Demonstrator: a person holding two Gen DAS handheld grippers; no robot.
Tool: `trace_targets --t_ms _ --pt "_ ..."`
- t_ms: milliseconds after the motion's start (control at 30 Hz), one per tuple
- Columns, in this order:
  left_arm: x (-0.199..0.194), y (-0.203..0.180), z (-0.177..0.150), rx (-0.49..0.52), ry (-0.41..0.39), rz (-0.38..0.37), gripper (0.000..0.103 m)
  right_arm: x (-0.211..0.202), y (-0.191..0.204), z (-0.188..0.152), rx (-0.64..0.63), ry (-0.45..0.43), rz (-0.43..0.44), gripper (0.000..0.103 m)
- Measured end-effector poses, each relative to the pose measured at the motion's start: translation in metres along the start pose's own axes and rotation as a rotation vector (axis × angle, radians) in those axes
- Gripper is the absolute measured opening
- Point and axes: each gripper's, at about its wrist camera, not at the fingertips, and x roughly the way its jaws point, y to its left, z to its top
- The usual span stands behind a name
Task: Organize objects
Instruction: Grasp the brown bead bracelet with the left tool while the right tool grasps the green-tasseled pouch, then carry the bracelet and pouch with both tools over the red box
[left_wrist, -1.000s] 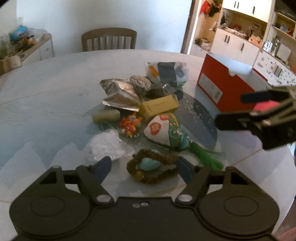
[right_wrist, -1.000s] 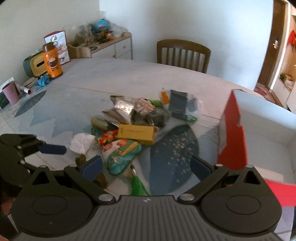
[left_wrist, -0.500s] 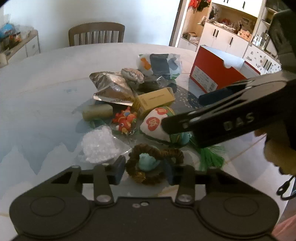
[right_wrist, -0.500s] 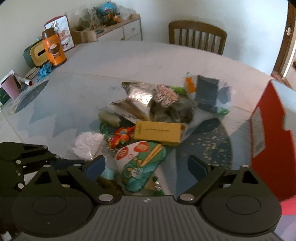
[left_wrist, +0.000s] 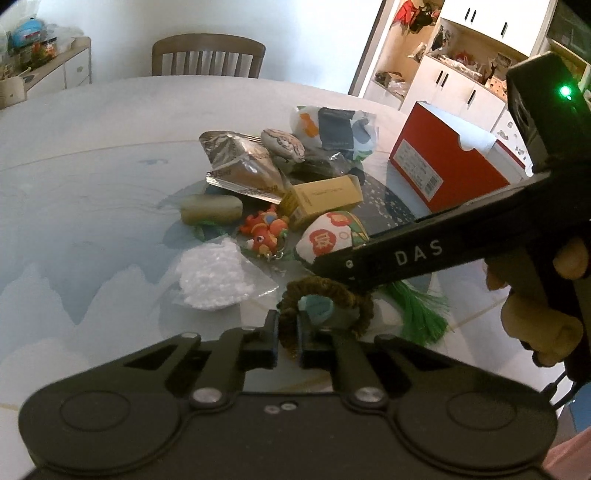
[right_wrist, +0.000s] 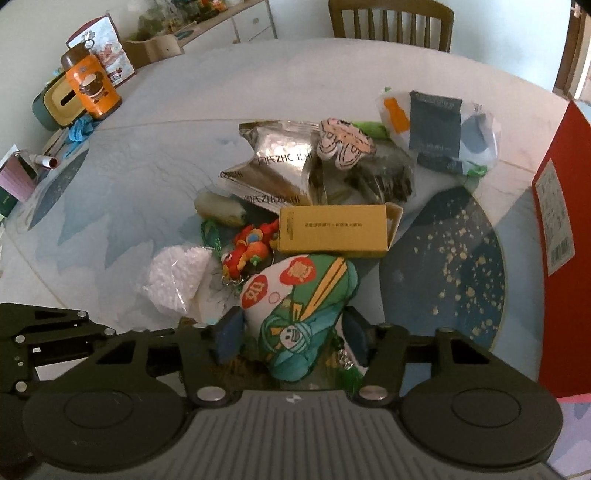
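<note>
Several packets (right_wrist: 273, 173) behind yellow box (right_wrist: 332, 230)

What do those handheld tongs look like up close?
Both are matte black plastic with round discs, silver screws and blue pads. The right tongs have a ribbed grey top; from the left tongs their side reads "DAS" beneath a green light.

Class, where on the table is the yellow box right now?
In the right wrist view the yellow box lies mid-pile, just behind the green pouch, in front of the silver foil bag, with the orange toy at its left.
</note>
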Motion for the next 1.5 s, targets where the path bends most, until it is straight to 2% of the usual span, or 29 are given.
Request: trace_targets --t_ms 133,267,633,1000,1500 --pt "-0.005 -0.001 -0.001 -0.002 -0.012 0.001 0.006 -0.005 0.003 -0.002 -0.008 -0.009 0.007 0.05" --pt "-0.013 0.001 0.0 -0.026 -0.024 0.003 0.006 -0.019 0.006 -0.004 -0.009 -0.038 0.013 0.048" --pt "-0.049 -0.013 0.015 -0.037 -0.105 0.007 0.006 -0.094 -0.012 -0.017 0.029 -0.17 0.036 0.048" --pt "-0.073 -0.069 0.055 0.025 -0.138 -0.066 0.006 -0.17 -0.052 -0.023 0.0 -0.24 0.023 0.048" --pt "-0.051 -0.159 0.124 0.154 -0.174 -0.166 0.006 -0.237 -0.144 -0.013 0.043 -0.357 -0.075 0.048"
